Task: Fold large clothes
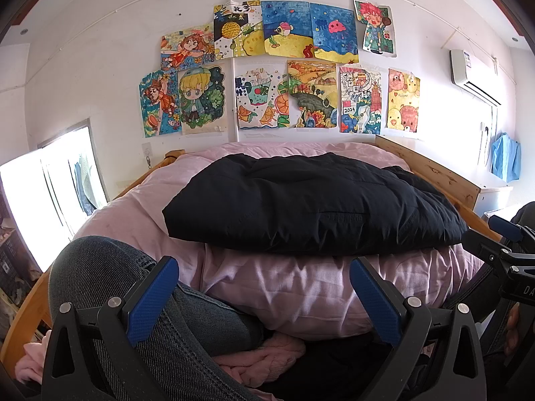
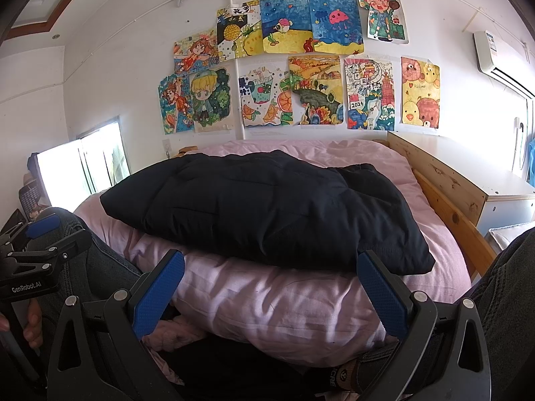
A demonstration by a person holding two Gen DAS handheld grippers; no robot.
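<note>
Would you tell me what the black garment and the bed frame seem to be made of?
The black garment looks like padded synthetic shell fabric, matte, with stitched quilting lines and puffy bulk; probably nylon or polyester. The bed frame looks like pale knotty wood, likely pine, with visible knots and grain.

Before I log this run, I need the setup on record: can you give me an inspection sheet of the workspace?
Surface: pink quilt on a wooden bed frame.
Job's things: black padded jacket lying folded on the quilt.
Clutter: pink fuzzy fabric by the person's jeans.
Grippers: left gripper and right gripper both open, empty.
Cables: nothing seen.
Surroundings: drawings on the wall, air conditioner, window.
</note>
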